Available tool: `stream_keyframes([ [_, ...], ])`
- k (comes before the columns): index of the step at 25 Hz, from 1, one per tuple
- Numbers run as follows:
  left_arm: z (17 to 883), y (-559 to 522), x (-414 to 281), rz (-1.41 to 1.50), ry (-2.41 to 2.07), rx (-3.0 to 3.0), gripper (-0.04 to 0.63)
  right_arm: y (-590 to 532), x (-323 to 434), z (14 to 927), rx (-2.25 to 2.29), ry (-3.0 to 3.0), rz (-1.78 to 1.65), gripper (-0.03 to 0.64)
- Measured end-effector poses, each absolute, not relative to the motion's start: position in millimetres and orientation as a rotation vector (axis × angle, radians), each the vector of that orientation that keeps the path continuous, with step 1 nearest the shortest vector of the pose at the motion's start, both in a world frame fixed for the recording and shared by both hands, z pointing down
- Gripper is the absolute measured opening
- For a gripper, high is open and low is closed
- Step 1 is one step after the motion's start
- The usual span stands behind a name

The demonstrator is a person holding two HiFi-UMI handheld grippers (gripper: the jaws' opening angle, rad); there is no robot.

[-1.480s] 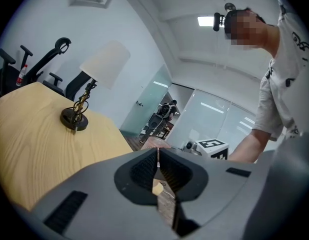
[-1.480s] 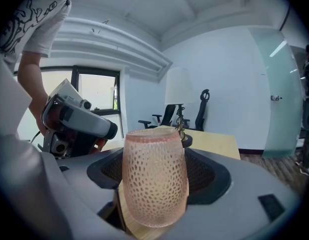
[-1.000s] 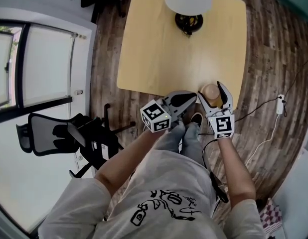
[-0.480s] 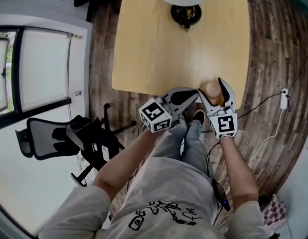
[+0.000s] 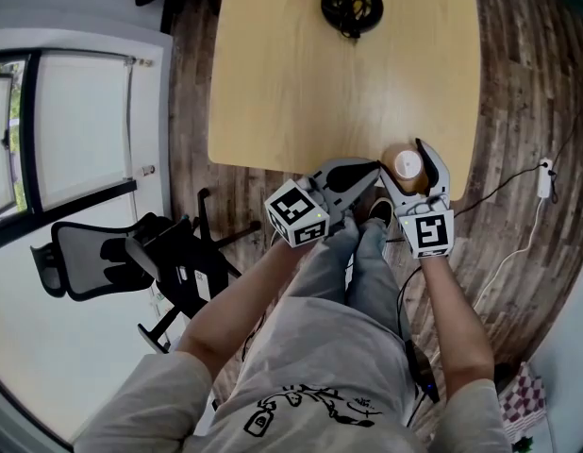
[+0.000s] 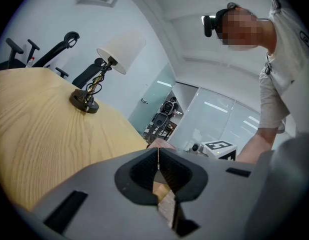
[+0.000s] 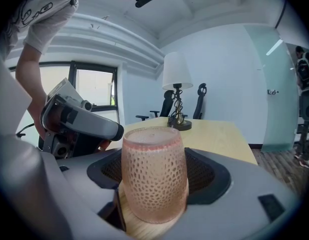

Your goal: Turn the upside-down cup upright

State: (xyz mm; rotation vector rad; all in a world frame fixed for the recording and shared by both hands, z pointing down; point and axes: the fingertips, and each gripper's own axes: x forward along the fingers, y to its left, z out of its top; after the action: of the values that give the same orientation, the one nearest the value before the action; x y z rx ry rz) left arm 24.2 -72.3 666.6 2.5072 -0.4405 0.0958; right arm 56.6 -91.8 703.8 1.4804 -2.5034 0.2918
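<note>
**Mia:** Right tongs [image 5: 405, 159], what were they doing?

**Ben:** They were squeezed on the cup [image 5: 408, 166], one pad on each side. I think both pads touched it.

**Mia:** And the left tongs [image 5: 374, 167]?

**Ben:** Shut tight, with nothing in them. They hung just beside the right tongs, by the near edge of the tabletop [image 5: 310, 83].

**Mia:** Where was the cup?

**Ben:** It stood on the tabletop, close to the near edge and near a corner. The lamp [image 5: 350, 12] was far away at the other end. The cup looked like it had its thick bottom on top, so I think it was not turned over yet.

**Mia:** What could go wrong?

**Ben:** The cup looked round, like glass with little dots. If the squeeze was too soft, it could slip out when it got tipped. It was so close to the edge that it could drop to the floor [image 5: 518, 83] and break.

**Mia:** Anything else?

**Ben:** If it got turned before it was lifted, its rim could bump the tabletop. And the left tongs were so near that they could knock it.
</note>
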Motion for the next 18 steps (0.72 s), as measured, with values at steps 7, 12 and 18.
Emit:
stream_keyframes([
  [7, 668.5, -72.3, 25.1, 0.111, -0.448, 2.513, 0.016, -90.4, 57.0, 709.1, 1.474, -2.487, 0.296, 0.360],
  [12, 664.5, -72.7, 25.9, 0.103, -0.452, 2.508, 0.017, -90.9, 58.1, 704.2, 1.468, -2.486, 0.268, 0.364],
  [18, 642.1, -75.8, 19.4, 0.066, -0.481, 2.516, 0.017, -88.8, 57.2, 674.9, 1.454, -2.512, 0.189, 0.364],
])
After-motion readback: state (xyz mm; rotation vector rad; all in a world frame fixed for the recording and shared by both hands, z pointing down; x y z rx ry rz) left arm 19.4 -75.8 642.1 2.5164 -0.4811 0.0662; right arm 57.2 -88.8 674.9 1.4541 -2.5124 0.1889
